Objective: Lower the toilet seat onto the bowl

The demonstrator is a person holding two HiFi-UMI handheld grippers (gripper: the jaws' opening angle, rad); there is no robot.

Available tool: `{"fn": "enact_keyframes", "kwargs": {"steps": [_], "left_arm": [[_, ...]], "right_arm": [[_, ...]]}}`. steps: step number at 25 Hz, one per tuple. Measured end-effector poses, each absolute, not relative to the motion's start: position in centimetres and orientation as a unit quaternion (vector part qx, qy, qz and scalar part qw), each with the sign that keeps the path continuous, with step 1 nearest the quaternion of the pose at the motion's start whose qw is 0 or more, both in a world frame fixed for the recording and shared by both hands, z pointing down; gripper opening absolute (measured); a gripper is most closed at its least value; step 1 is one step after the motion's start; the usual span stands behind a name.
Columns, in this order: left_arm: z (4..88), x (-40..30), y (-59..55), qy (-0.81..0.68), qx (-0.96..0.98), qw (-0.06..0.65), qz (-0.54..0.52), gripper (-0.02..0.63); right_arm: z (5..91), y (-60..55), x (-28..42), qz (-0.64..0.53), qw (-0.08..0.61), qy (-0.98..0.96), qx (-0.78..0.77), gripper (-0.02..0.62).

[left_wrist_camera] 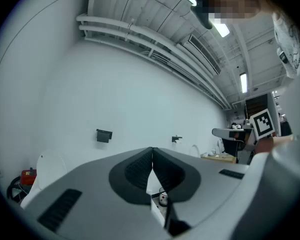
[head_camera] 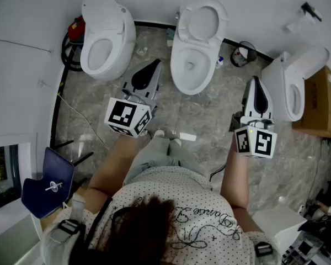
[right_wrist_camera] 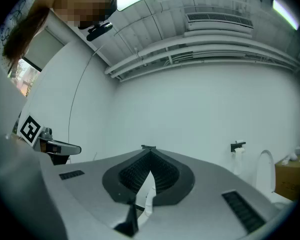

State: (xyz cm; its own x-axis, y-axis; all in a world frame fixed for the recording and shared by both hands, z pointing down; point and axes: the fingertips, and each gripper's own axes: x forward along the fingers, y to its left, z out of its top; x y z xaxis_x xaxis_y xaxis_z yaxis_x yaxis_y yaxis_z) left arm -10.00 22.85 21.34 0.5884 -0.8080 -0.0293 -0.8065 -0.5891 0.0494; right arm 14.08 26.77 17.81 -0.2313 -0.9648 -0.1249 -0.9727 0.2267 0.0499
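Three white toilets stand along the wall in the head view. The middle toilet (head_camera: 194, 65) has its seat (head_camera: 203, 21) raised upright above the open bowl. My left gripper (head_camera: 156, 64) is shut and holds nothing; it points toward the floor between the left and middle toilets, short of the bowl. My right gripper (head_camera: 255, 81) is also shut and holds nothing, to the right of the middle toilet and next to the right toilet (head_camera: 295, 87). In the left gripper view the left gripper (left_wrist_camera: 152, 152) has its jaws pressed together. The right gripper (right_wrist_camera: 149, 152) looks the same in the right gripper view.
The left toilet (head_camera: 102, 40) has its lid up. A red canister (head_camera: 75, 29) and a black hose (head_camera: 68, 54) lie at far left. A small bin (head_camera: 244, 53) sits between the middle and right toilets. A cardboard box (head_camera: 320, 101) stands at right, a blue seat (head_camera: 47, 184) at lower left.
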Motion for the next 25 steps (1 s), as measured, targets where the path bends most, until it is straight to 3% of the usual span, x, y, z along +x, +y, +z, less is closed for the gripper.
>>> {"fn": "enact_keyframes", "kwargs": {"steps": [14,21,25], "left_arm": [[21.0,-7.7,24.9,-0.446,0.895,0.013,-0.015,0.021],[19.6,-4.8,26.1,-0.459,0.888,0.005,-0.026,0.190],[19.2,-3.7,25.2,-0.464,0.886,0.005,-0.019,0.254]], "right_arm": [[17.9,28.6,14.8,0.027,0.061,0.800,-0.596,0.019],[17.4,29.2,16.6,0.011,0.084,0.824,-0.560,0.298],[17.1,28.0,17.6,0.010,0.090,0.827,-0.554,0.374]]}}
